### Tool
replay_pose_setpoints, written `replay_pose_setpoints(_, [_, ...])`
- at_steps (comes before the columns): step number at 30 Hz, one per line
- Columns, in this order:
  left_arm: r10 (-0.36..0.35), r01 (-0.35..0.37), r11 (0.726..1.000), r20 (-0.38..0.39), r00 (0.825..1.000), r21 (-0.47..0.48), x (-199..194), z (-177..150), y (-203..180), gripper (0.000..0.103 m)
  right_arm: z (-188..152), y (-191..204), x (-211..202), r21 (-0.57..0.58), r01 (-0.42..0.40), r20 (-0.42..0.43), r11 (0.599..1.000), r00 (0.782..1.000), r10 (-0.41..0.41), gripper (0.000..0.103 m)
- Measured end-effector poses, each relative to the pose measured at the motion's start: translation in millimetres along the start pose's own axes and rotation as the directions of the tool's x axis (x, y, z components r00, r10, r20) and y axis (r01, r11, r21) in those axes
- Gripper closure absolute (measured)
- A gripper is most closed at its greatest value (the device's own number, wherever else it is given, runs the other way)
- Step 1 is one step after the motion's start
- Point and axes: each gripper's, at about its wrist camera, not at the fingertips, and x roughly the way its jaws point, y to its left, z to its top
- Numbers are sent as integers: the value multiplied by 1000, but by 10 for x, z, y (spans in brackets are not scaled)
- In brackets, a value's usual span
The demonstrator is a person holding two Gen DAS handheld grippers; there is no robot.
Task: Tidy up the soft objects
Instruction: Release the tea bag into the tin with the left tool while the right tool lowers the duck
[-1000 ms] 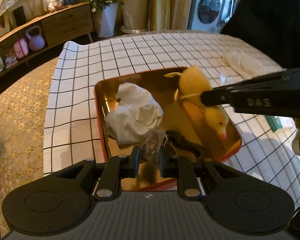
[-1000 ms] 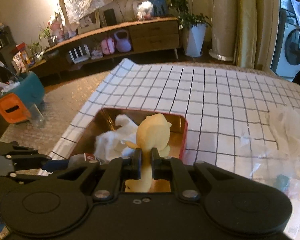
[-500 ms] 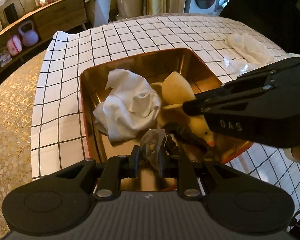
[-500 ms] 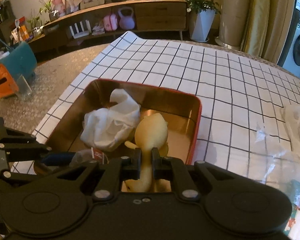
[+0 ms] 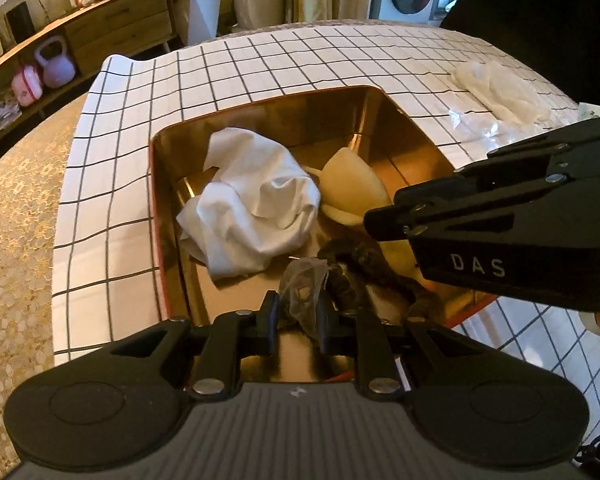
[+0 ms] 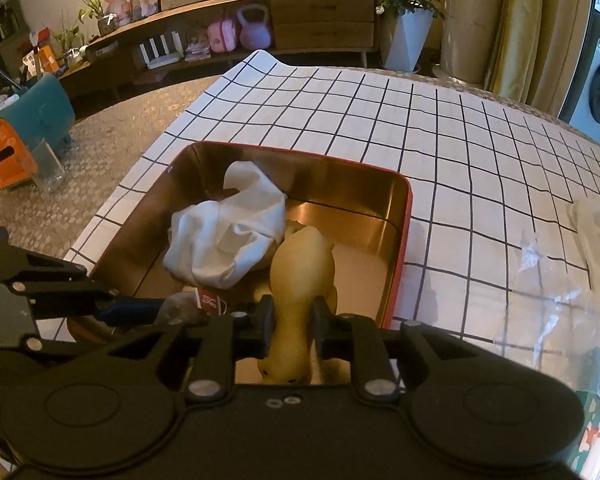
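A red tin with a gold inside point(image 5: 364, 104) point(image 6: 404, 248) sits on the checked cloth. In it lie a crumpled white cloth point(image 5: 252, 204) point(image 6: 224, 240), a yellow soft duck point(image 5: 352, 192) point(image 6: 304, 268) and a dark fuzzy piece point(image 5: 360, 264). My left gripper point(image 5: 298, 312) is shut on a small clear plastic bag point(image 5: 302, 286) over the tin's near edge. My right gripper point(image 6: 292, 318) is shut on the duck's neck, with the duck low inside the tin; its body also shows in the left wrist view point(image 5: 500, 216).
The checked tablecloth point(image 6: 420, 120) covers the table. Crumpled clear plastic and a white wrapper point(image 5: 496, 96) point(image 6: 560, 264) lie right of the tin. A sideboard point(image 6: 284, 12), a plant pot and a washing machine stand behind; the carpeted floor is to the left.
My right gripper has lowered the duck from above the tin down into it, beside the white cloth. My left gripper has moved a little closer over the tin, bag still held.
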Motion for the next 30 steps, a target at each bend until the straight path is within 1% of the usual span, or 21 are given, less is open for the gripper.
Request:
replay_pose_setpoints(3, [3, -3, 1000, 7, 1000, -4, -19, -11, -10, 84, -25, -11, -55, 4, -9, 8, 1000, 1000, 9, 80])
replay_pose_setpoints(5, [10, -10, 1000, 11, 1000, -8, -35, -15, -18, 82, -36, -18, -102, 12, -16, 19, 1000, 1000, 16, 78])
replay_pose_setpoints(7, [21, -21, 1000, 18, 1000, -8, -60, -20, -31, 74, -41, -25, -153, 22, -30, 36, 999, 999, 29, 75])
replay_pose_setpoints(8, [25, -25, 1000, 22, 999, -5, -79, -22, -43, 72, -48, -31, -190, 23, -34, 47, 999, 998, 33, 74])
replay_pose_setpoints(9, [28, -28, 1000, 26, 999, -3, -97, -23, -53, 66, -50, -30, -220, 22, -33, 54, 999, 998, 32, 72])
replay_pose_setpoints(10, [31, -31, 1000, 33, 999, -2, -122, -24, -64, 50, -52, -33, -255, 22, -34, 61, 999, 998, 33, 71])
replay_pose_setpoints(12, [40, -40, 999, 56, 998, -2, -178, -31, -81, 32, -62, -52, -325, 29, -43, 75, 999, 996, 41, 70])
replay_pose_setpoints(13, [44, -44, 999, 69, 997, -1, -211, -34, -92, 31, -65, -54, -347, 32, -45, 80, 998, 996, 42, 69])
replay_pose_setpoints(19, [40, -39, 999, 76, 996, -10, -309, -30, -141, 31, -93, -105, -553, 43, -52, 116, 998, 992, 47, 65])
replay_pose_setpoints(22, [38, -37, 999, 90, 995, -14, -390, -41, -189, 31, -119, -138, -668, 47, -54, 136, 997, 990, 48, 57])
replay_pose_setpoints(30, [29, -28, 1000, 139, 990, -5, -632, -38, -354, 31, -228, -237, -983, 68, -71, 185, 995, 981, 57, 46])
